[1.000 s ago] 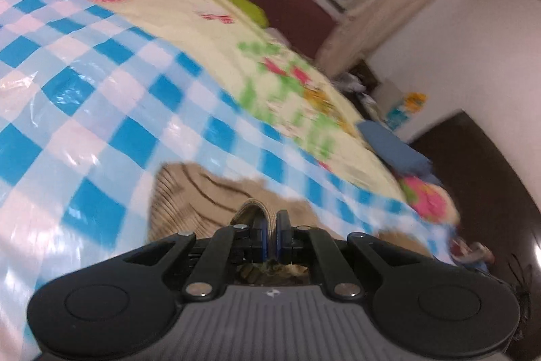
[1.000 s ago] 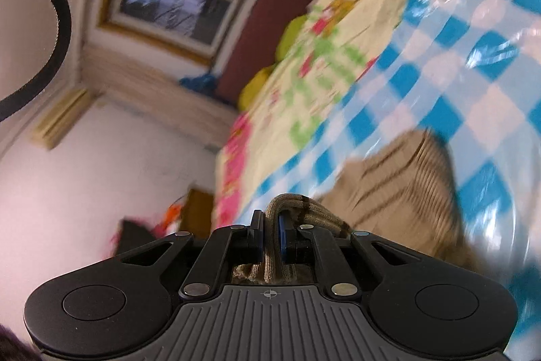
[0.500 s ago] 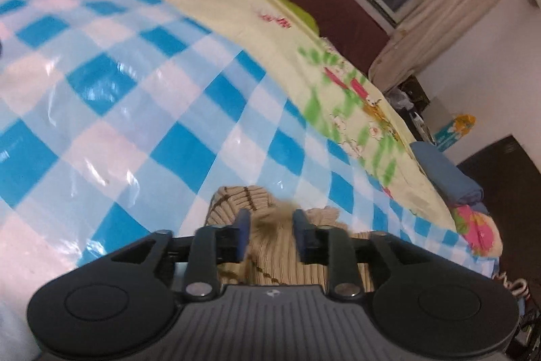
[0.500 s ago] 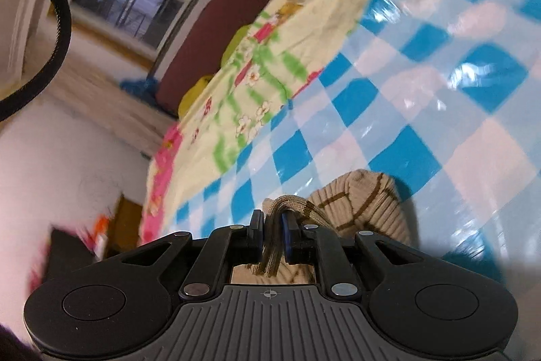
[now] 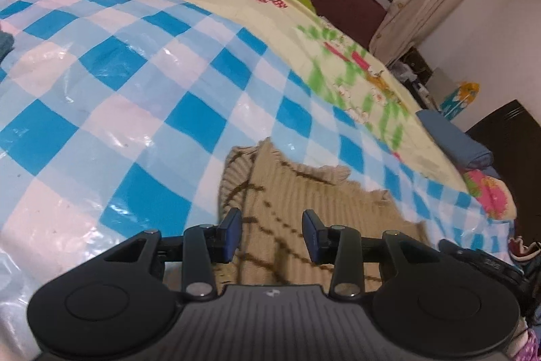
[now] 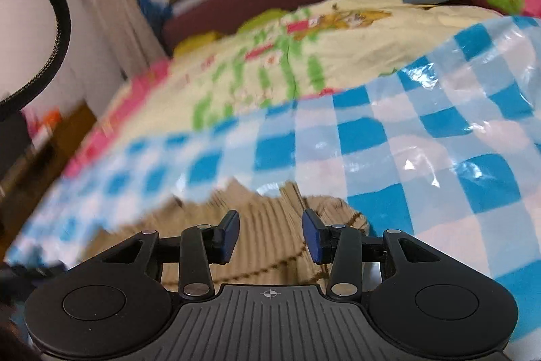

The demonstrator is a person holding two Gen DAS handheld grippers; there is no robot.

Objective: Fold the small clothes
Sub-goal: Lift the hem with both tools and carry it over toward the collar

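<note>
Now the tan knit sweater [image 5: 304, 202] lay flat on the blue checked plastic sheet [image 5: 111, 83], right under both tools. The left gripper [image 5: 272, 234] and the right gripper [image 6: 270, 234] had just been opening, jaws apart, holding nothing. Both hung equally close above the sweater.

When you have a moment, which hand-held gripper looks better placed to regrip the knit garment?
Left, probably: the left hand-held gripper, just opened, hangs over the beige knit garment's sharply seen body. The right hand-held gripper, also just opened, has a blurred view.
</note>
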